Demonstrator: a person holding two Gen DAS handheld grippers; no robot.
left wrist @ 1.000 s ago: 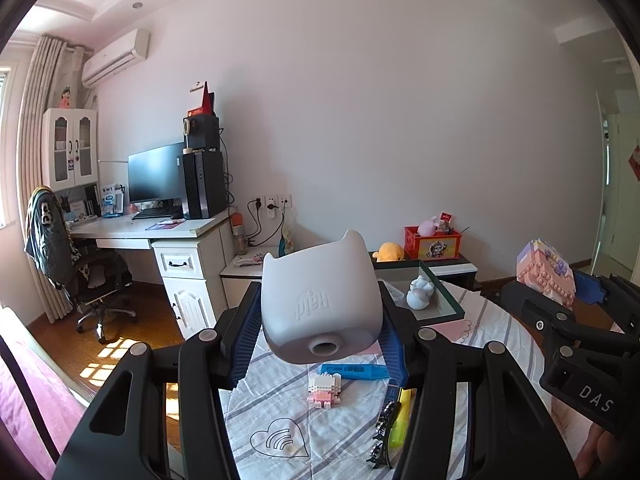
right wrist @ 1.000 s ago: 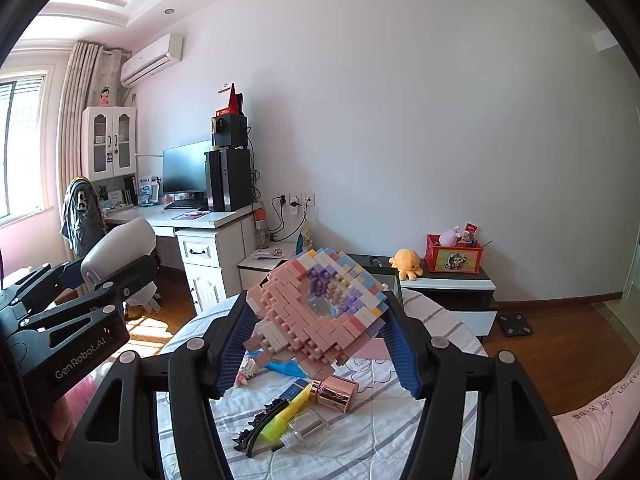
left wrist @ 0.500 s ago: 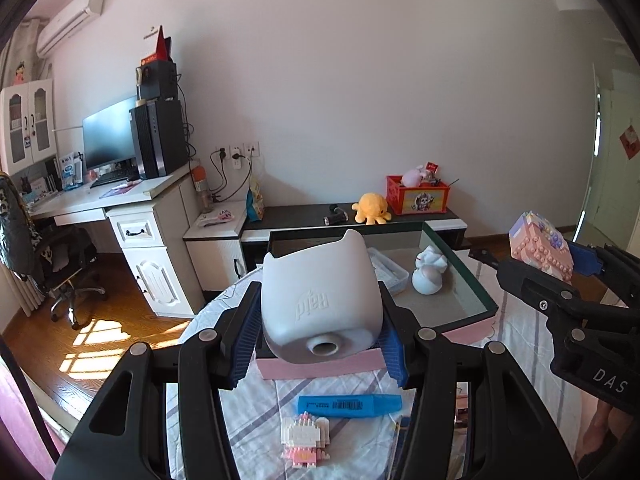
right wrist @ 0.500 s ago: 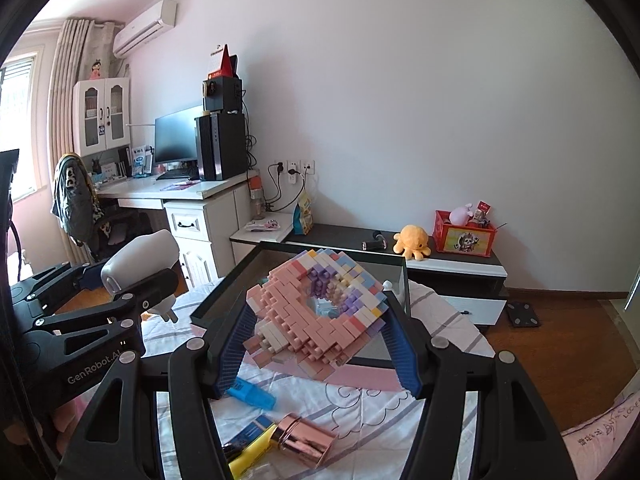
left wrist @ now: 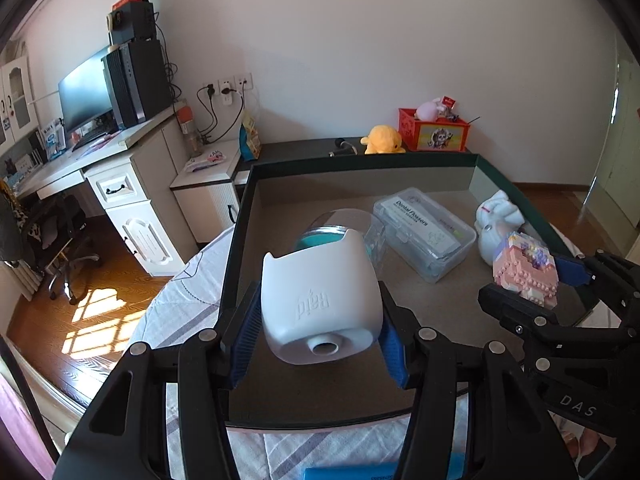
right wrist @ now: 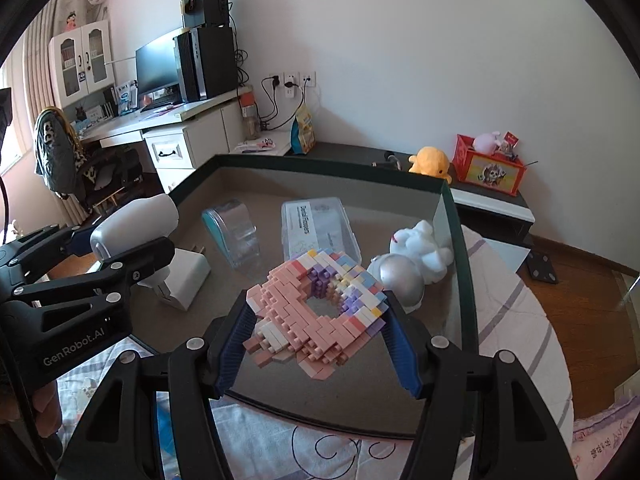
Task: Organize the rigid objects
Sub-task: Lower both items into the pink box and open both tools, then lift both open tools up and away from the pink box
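Observation:
My left gripper (left wrist: 316, 344) is shut on a white rounded plastic device (left wrist: 320, 304) with two ear-like corners, held above the near left part of a dark-rimmed shallow box (left wrist: 240, 216). My right gripper (right wrist: 320, 344) is shut on a pink, white and purple brick model (right wrist: 316, 312), held over the near middle of the same box (right wrist: 452, 216). The brick model also shows in the left wrist view (left wrist: 524, 272), and the white device in the right wrist view (right wrist: 136, 224).
Inside the box lie a clear lidded case (right wrist: 316, 224), a clear tape dispenser with a teal core (right wrist: 232, 236), a white charger (right wrist: 180, 280) and a white figurine with a silver ball (right wrist: 416, 264). A blue item (left wrist: 348, 473) lies on the striped cloth. Desk and chair stand left.
Both grippers have moved forward and tilted down over the box, with their objects still held. The loose items on the cloth have dropped out of view below.

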